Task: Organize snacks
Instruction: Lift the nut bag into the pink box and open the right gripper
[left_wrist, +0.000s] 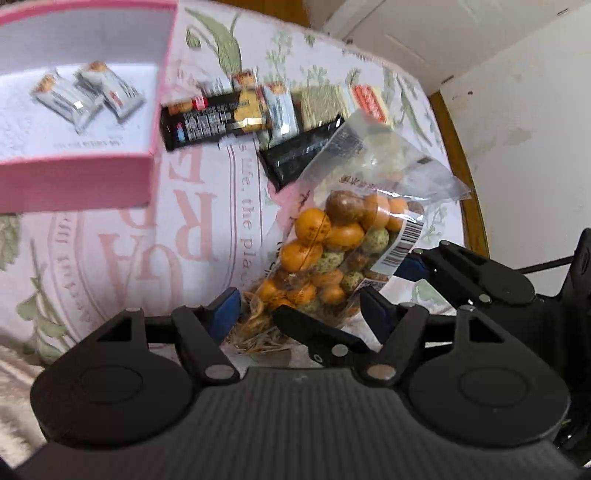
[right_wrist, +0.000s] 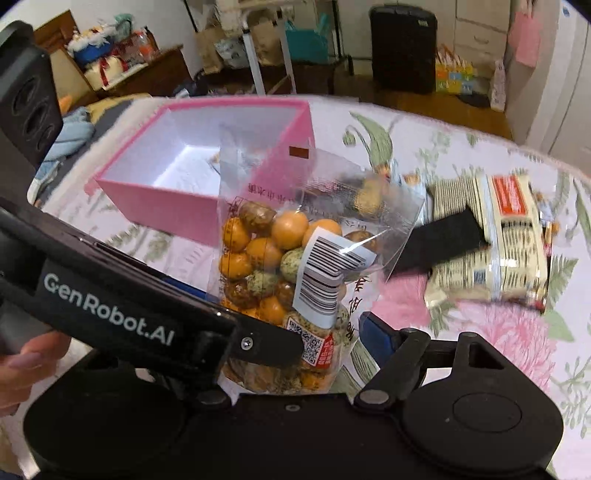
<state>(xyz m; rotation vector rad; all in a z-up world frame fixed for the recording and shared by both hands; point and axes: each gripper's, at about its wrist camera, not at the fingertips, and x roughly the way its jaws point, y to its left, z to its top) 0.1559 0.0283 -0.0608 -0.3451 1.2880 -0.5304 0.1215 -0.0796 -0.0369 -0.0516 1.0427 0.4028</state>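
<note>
A clear bag of orange, green and brown coated nuts (left_wrist: 332, 243) is held upright above the floral cloth. Both grippers hold its lower end. My left gripper (left_wrist: 299, 314) is closed on the bag's bottom. My right gripper (right_wrist: 284, 325) is closed on the same bag (right_wrist: 280, 258), and its black arm (left_wrist: 476, 273) shows at the right of the left wrist view. The pink box (left_wrist: 74, 177) is at the upper left with two white bars (left_wrist: 88, 92) inside. In the right wrist view the box (right_wrist: 177, 199) is just behind the bag.
Loose snacks lie beyond the bag: black bars (left_wrist: 207, 118), a cracker pack (left_wrist: 321, 99) and a red-labelled pack (left_wrist: 369, 99). A cream cracker pack (right_wrist: 495, 240) and a black bar (right_wrist: 439, 240) lie to the right. The table's wooden edge (left_wrist: 458, 162) and a white wall are at right.
</note>
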